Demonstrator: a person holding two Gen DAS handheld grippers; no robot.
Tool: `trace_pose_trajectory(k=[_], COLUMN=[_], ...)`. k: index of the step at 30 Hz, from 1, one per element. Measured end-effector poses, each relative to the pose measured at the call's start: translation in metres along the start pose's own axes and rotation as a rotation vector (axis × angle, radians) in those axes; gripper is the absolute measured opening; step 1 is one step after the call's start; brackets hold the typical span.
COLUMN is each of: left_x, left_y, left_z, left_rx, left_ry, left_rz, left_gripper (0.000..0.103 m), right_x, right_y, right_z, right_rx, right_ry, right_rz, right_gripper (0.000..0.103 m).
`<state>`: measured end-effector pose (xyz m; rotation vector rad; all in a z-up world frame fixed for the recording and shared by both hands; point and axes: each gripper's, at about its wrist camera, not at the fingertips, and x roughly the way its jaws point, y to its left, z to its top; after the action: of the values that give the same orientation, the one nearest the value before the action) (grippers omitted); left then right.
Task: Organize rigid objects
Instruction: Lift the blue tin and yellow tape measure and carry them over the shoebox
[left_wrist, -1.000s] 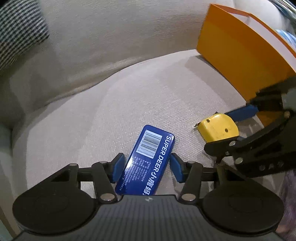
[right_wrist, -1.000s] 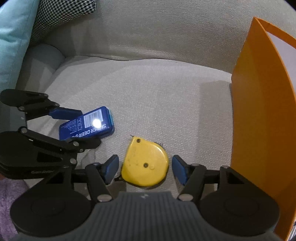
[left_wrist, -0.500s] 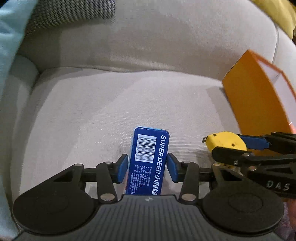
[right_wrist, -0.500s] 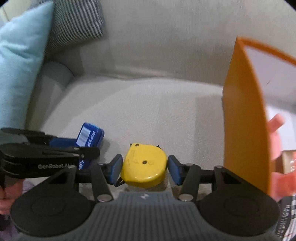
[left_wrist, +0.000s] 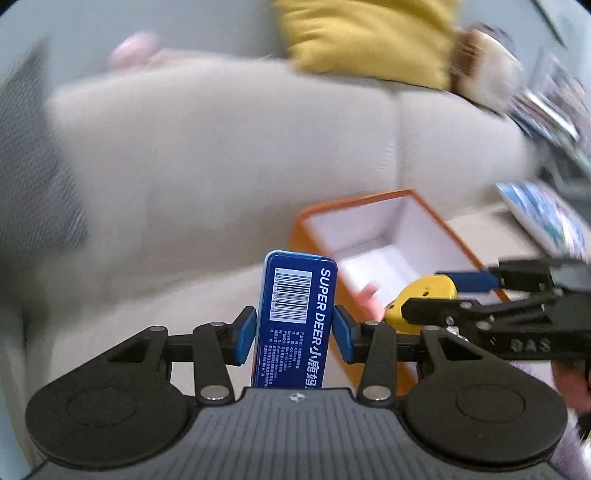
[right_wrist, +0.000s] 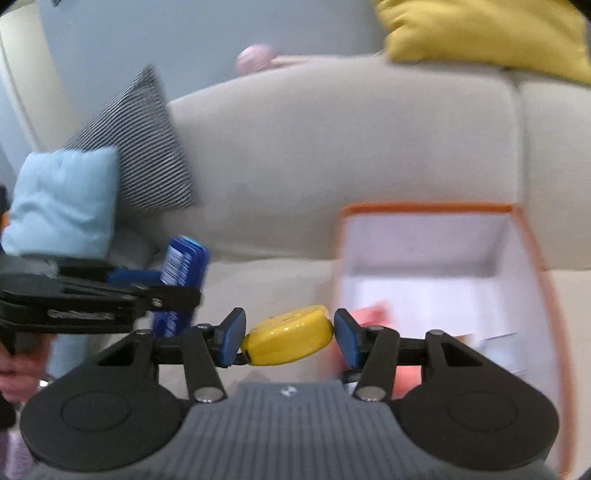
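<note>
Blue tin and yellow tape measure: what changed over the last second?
Both were lying on the sofa seat between open jaws. Now the left gripper clamps the blue tin, the right gripper clamps the tape measure, its jaws closing; both are lifted toward the orange box. The box stayed put.

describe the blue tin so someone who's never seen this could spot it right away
Start at the beige sofa with the open orange box on its seat. Left of the box, the left gripper holds the blue tin upright. Its white barcode and "SUPER DEER" lettering distinguish it from the rounded yellow tape measure in the right gripper.
</note>
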<state>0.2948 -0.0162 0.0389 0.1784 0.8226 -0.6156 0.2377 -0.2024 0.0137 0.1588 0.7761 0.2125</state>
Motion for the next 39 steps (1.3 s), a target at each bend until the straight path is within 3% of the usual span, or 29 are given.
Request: trace_pose_trajectory(k=[2,3,5,6,9,16,23,27,33,39], left_x=[0.009,0.016,0.036,0.047,0.083,0.126,0.177,0.201,0.226,0.229], left_y=[-0.027,-0.039,-0.066,-0.078,-0.104,-0.113,-0.108,-0.11,-0.107,-0.106], left_z=[0.023,0.033,0.048,0.055,0.067,0.065,0.06,0.054,0.051,0.05], left_rx=[0.136,0.201,0.338,0.405,0.536,0.671,0.808,0.916,0.974,0.973], left_ry=[-0.009,-0.016,-0.005,0.009,0.065,0.153,0.301,0.366,0.441,0.438], left_rz=[-0.014,-0.021,-0.036,-0.034,-0.008,-0.049,-0.127,-0.123,-0.136,-0.138], left_gripper=[0.05,0.05,0.05,0.05,0.05,0.05,0.05,0.05,0.05,0.052], right_x=[-0.002,-0.002,0.005,0.013,0.033,0.051,0.079,0.088,0.093,0.094], right_y=[-0.022,-0.034,-0.06,-0.069,-0.093,-0.132,-0.144,-0.139,-0.136,-0.136], right_z=[0.005,0.006,0.009,0.01,0.013,0.008,-0.003,0.0,-0.002,-0.004], right_rx=[-0.006,-0.001,0.052,0.064,0.08,0.106,0.12,0.119,0.114,0.098], right_ry=[0.003,0.01,0.03,0.039,0.05,0.101,0.166,0.178,0.198,0.225], right_rz=[-0.063,-0.081,-0.079,-0.089,-0.122,-0.105,-0.119,-0.108,-0.094,-0.104], right_gripper=[0.041,0.023,0.003,0.0,0.0,0.0,0.0,0.001,0.001,0.005])
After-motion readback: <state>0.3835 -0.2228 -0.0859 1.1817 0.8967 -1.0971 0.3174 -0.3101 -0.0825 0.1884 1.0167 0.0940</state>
